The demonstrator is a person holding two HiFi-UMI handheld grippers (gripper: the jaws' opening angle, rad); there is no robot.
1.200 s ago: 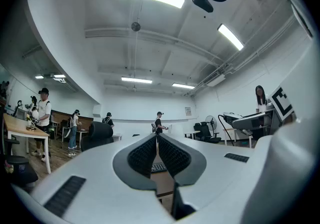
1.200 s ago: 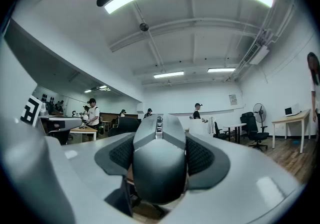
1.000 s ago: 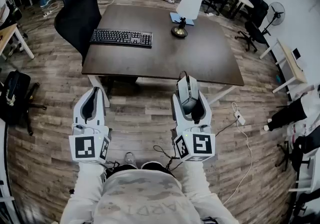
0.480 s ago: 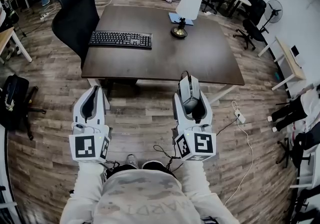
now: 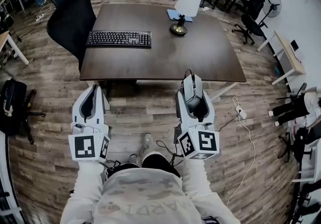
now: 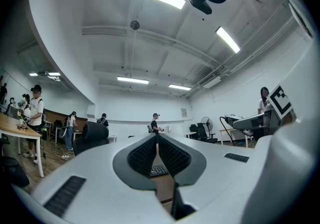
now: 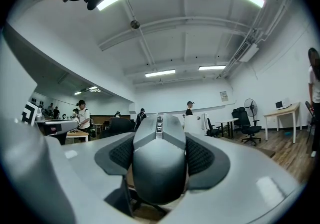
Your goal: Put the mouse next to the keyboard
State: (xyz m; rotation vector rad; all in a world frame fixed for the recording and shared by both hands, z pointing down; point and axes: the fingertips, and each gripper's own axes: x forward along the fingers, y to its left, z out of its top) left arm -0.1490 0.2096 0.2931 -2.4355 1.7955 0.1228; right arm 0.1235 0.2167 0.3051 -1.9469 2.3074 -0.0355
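A grey computer mouse (image 5: 191, 89) (image 7: 159, 160) sits clamped between the jaws of my right gripper (image 5: 191, 93) (image 7: 159, 153), held over the wooden floor just short of the table's near edge. The black keyboard (image 5: 119, 38) lies on the dark brown table (image 5: 200, 57) at its left side, far ahead of both grippers. In the left gripper view a strip of the keyboard (image 6: 158, 171) shows below the pads. My left gripper (image 5: 91, 98) (image 6: 158, 149) hangs over the floor at the left, shut with its pads pressed together and nothing between them.
A brass-based lamp with a white shade (image 5: 181, 15) stands at the table's far middle beside a blue pad (image 5: 176, 15). A black office chair (image 5: 71, 15) sits at the table's left. A power strip and cable (image 5: 240, 114) lie on the floor at right. Several people stand at the far wall.
The table has drawn slightly nearer as the person steps forward; one foot now shows ahead on the floor. Both grippers keep their pose, the mouse still held in the right one.
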